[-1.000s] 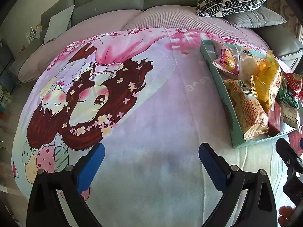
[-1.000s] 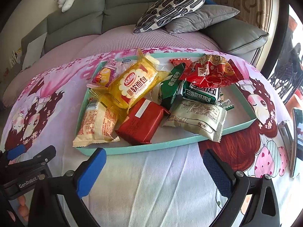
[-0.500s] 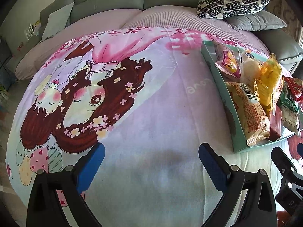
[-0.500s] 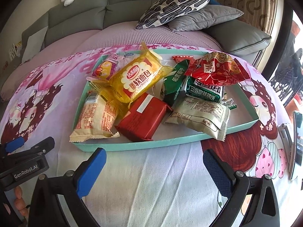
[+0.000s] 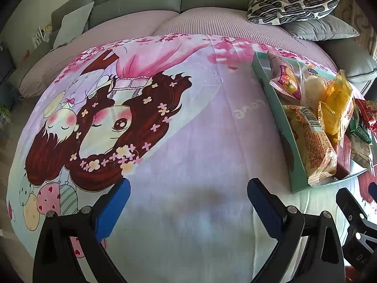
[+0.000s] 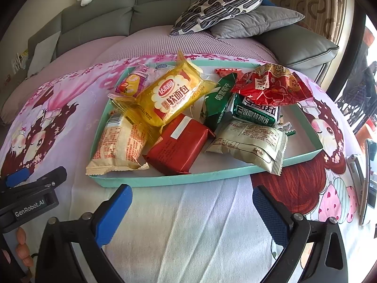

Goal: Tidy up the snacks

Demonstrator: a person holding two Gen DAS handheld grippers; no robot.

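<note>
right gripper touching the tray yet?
Apart. The right wrist view shows bare blanket between the open right gripper and the near rim of the teal tray.

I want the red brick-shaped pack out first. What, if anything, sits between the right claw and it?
Only the tray's low near rim crosses the path from the right claw to the red pack; its top is uncovered.

You see a teal tray [image 6: 188,179], a yellow bread pack [image 6: 174,96], a red packet [image 6: 179,145] and a pink cartoon-print blanket [image 5: 188,141].
</note>
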